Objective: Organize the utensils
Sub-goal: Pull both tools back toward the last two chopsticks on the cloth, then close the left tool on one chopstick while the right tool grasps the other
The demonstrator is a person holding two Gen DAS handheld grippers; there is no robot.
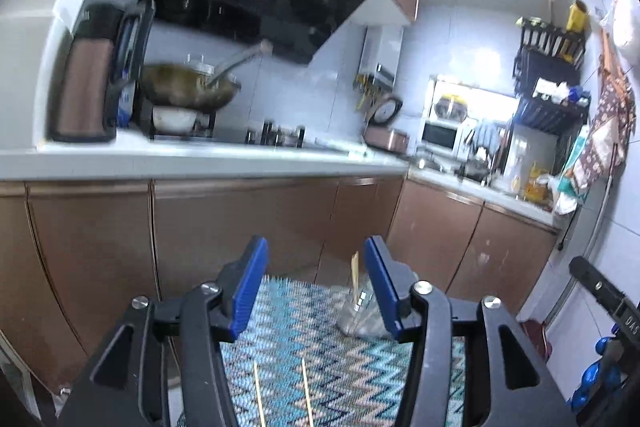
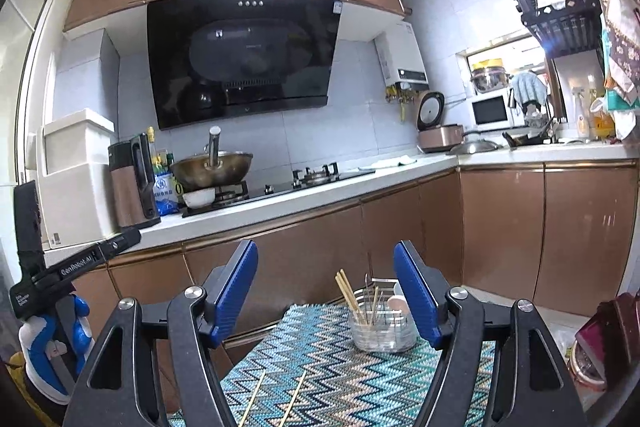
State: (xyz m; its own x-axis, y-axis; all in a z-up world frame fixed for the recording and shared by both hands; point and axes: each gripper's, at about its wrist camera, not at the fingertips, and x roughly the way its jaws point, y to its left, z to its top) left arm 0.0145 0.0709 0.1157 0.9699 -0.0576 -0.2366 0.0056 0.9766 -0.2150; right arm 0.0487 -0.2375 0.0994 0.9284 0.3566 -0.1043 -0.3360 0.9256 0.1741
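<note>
A clear glass holder [image 2: 382, 331] stands at the far end of a zigzag-patterned mat [image 2: 340, 379]. It holds several wooden chopsticks [image 2: 348, 295], metal utensils and a pale spoon. Two loose chopsticks [image 2: 272, 401] lie on the mat near me. My right gripper [image 2: 326, 291] is open and empty, above the mat, with the holder just inside its right finger. In the left wrist view the holder [image 1: 360, 315] sits by the right finger, and the two loose chopsticks [image 1: 282, 393] lie below. My left gripper [image 1: 316, 283] is open and empty.
Brown kitchen cabinets [image 2: 500, 227] and a white counter [image 2: 280, 203] with a stove and wok [image 2: 212, 169] stand beyond the mat. The left gripper's body [image 2: 60, 267] shows at the left of the right view. A dark red object [image 2: 608, 327] sits at the right.
</note>
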